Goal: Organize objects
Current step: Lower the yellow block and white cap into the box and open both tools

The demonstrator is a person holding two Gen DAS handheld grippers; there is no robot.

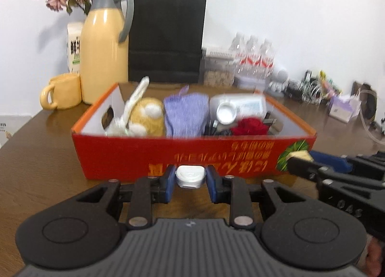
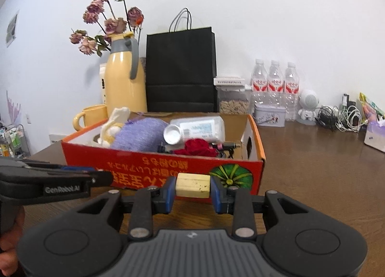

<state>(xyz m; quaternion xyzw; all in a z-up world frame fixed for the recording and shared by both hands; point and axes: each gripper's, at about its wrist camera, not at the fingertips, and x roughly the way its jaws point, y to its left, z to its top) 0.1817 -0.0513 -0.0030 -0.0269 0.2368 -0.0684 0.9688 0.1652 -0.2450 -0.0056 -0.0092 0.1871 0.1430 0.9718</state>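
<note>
Both loads sit just short of the red box (image 2: 163,171) on the counter (image 2: 312,168) — lift each clear of the near wall before letting go. The left gripper (image 1: 190,177) pinches a small white cap-like case (image 1: 190,175); the right gripper (image 2: 192,185) pinches a pale wooden block (image 2: 192,185) — scuffed, squarish.

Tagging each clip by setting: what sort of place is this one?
Probably a home or small office table against a wall: a thermos jug with dried flowers, bottled water and tangled charger cables sit behind the red box.
</note>
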